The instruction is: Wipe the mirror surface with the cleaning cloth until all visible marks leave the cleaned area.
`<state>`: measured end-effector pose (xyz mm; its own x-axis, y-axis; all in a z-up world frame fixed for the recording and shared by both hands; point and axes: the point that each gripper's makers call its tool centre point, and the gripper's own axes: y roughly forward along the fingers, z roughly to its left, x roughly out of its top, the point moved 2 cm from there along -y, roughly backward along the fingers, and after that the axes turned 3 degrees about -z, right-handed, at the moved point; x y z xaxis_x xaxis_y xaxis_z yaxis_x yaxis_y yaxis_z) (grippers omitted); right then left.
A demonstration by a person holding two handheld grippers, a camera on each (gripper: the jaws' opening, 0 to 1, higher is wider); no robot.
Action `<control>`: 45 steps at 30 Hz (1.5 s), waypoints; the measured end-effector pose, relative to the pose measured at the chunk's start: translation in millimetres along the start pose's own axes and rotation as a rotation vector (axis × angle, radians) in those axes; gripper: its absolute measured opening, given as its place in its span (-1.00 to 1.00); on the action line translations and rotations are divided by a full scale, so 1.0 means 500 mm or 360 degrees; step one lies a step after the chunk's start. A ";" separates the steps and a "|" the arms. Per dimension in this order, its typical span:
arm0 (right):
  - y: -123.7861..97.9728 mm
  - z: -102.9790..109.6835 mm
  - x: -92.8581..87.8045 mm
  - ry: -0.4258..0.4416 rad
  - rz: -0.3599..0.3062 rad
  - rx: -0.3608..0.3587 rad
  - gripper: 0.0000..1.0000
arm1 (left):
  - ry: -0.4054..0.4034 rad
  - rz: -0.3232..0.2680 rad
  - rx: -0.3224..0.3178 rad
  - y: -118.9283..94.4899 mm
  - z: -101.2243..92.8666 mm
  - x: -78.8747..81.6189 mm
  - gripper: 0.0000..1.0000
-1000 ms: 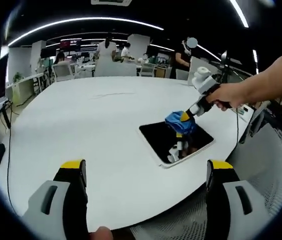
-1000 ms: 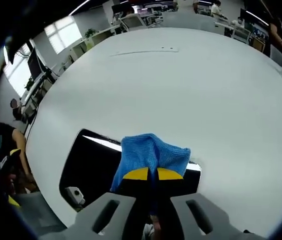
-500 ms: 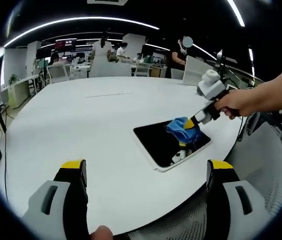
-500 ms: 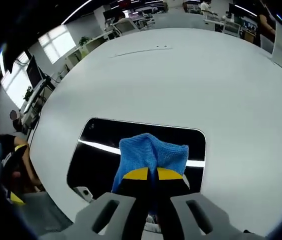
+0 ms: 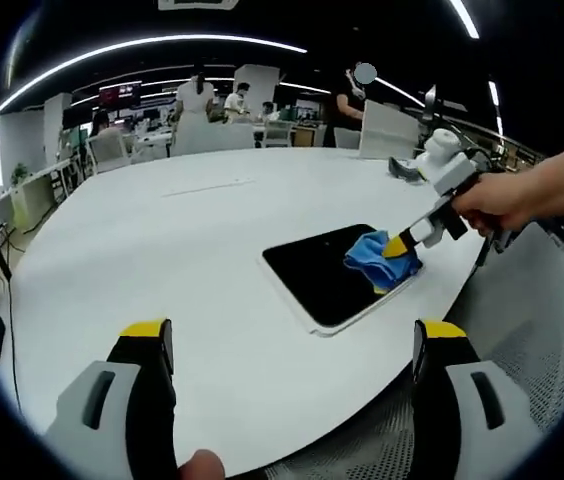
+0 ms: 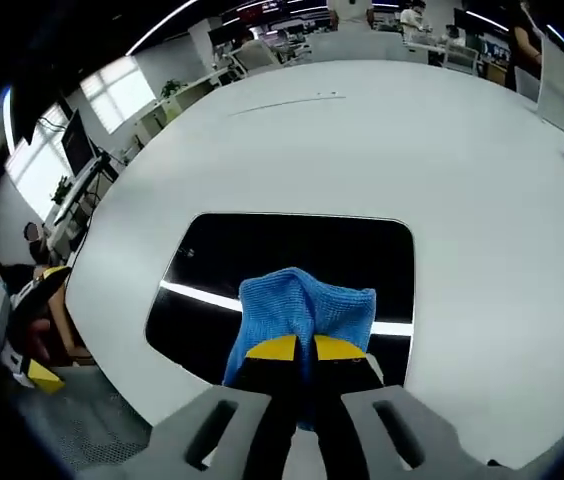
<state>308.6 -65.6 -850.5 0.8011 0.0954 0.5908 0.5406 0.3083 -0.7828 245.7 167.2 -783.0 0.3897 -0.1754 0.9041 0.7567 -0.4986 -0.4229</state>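
With the right gripper (image 6: 296,348) clamped on the blue microfibre cleaning cloth (image 6: 304,306), keep it flat against the dark rectangular mirror (image 6: 292,255) and cover the surface in overlapping strokes, while the left gripper (image 5: 292,345) stands with its jaws apart, holding nothing.

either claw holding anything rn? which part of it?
Right claw is shut on the blue cloth, pinching a bunched fold at its near edge, over the mirror. Left claw is open, holding nothing.
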 end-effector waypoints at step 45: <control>-0.040 -0.026 -0.043 0.0011 0.0033 0.0060 -1.00 | -0.0028 -0.0003 0.0075 0.004 0.022 -0.005 0.98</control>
<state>283.8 -86.2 -850.2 0.8138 0.0958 0.5731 0.5140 0.3416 -0.7869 251.9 175.9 -786.7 0.3967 -0.1594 0.9040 0.7813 -0.4583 -0.4237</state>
